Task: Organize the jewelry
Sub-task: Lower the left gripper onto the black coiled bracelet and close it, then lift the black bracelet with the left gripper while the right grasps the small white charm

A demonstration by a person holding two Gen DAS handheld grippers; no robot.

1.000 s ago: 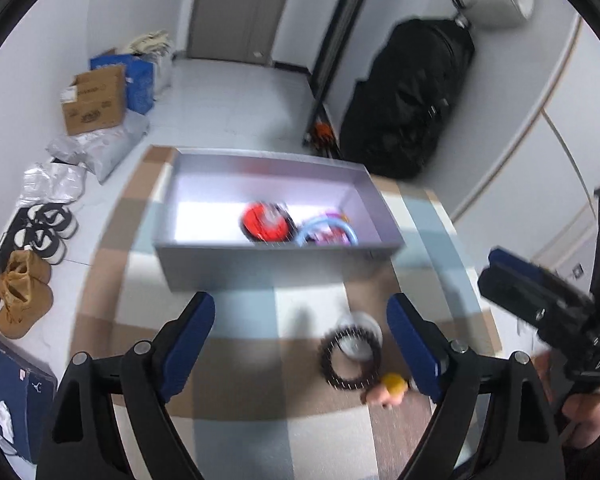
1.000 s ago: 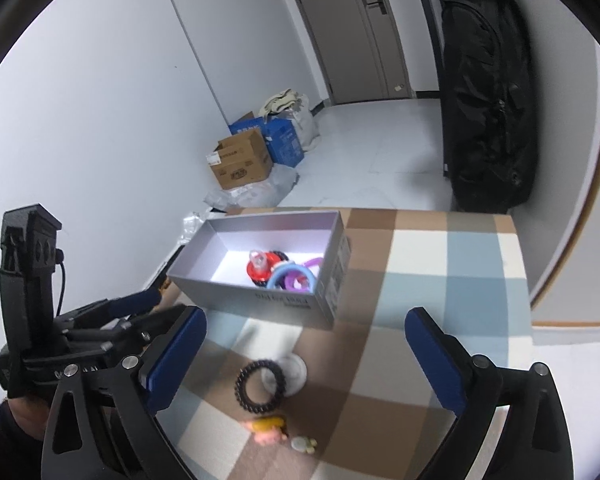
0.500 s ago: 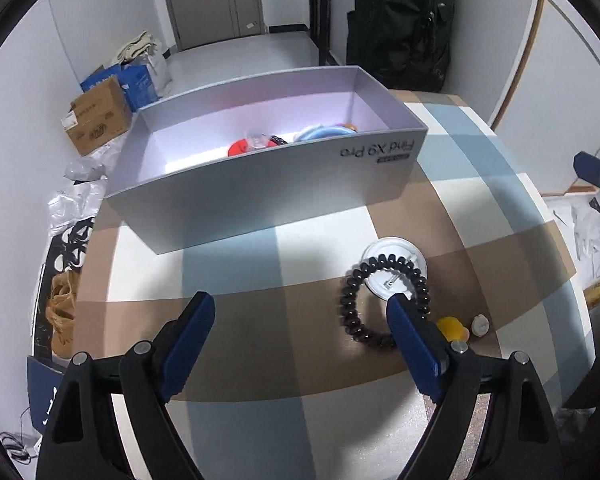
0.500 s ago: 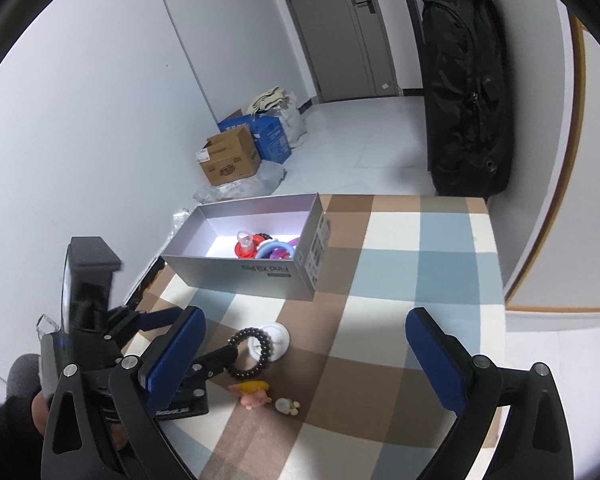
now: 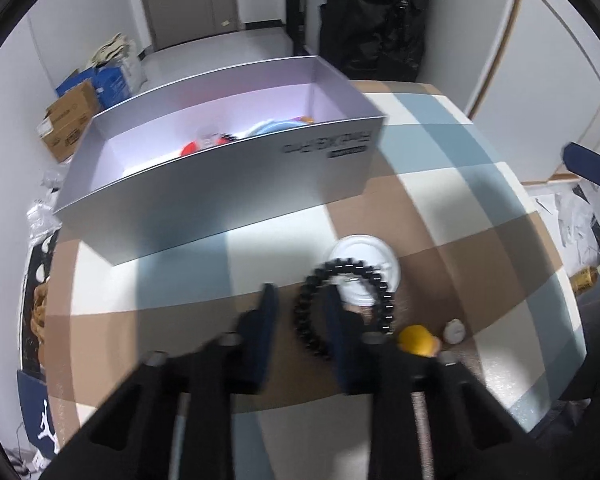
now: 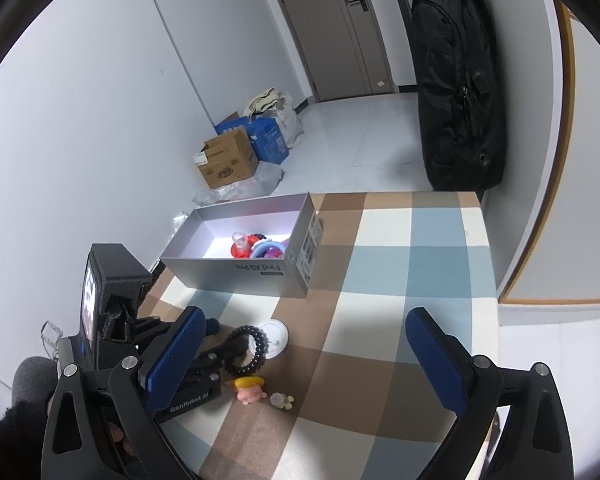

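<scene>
Your left gripper (image 5: 298,316), half closed, straddles the black bead bracelet's (image 5: 342,308) near-left rim, your right gripper (image 6: 304,356) hangs wide open, and the bracelet can roll out and drag the white lid (image 5: 366,258) under it.

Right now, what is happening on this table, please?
A person is tidying jewelry with two handheld grippers. The left gripper is narrowed around one side of the black bead bracelet, which lies partly on a white round lid; a firm grip cannot be confirmed. The right gripper is open and holds nothing. The gray box already contains some colorful pieces. A yellow and pink charm remains on the checkered cloth.
</scene>
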